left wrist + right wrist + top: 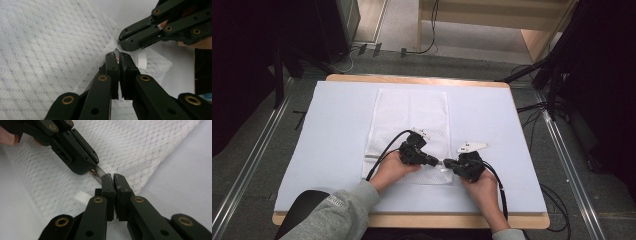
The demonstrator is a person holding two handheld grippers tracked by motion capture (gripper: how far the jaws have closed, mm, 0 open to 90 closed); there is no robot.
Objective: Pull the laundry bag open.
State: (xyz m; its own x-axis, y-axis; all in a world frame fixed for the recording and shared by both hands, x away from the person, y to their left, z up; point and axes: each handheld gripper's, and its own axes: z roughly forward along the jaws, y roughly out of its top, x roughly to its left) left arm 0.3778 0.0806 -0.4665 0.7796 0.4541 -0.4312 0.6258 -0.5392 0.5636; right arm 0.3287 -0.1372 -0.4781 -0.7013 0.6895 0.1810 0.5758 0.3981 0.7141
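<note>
White mesh bag [412, 120] lies flat while my left claw [119, 58] pinches its zip pull [117, 58] and my right claw [111, 180] clamps the bag's edge beside it, bracing, I judge, for a pull.

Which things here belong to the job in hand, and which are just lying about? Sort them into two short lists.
In the job:
- white mesh bag
- its zipper, with the small metal pull at the left claw's tip
- left claw, shut at the zipper pull
- right claw, shut on the bag's edge by the zipper

Lying about:
- white mat on the table
- cables on the floor
- wooden furniture beyond the table
</note>
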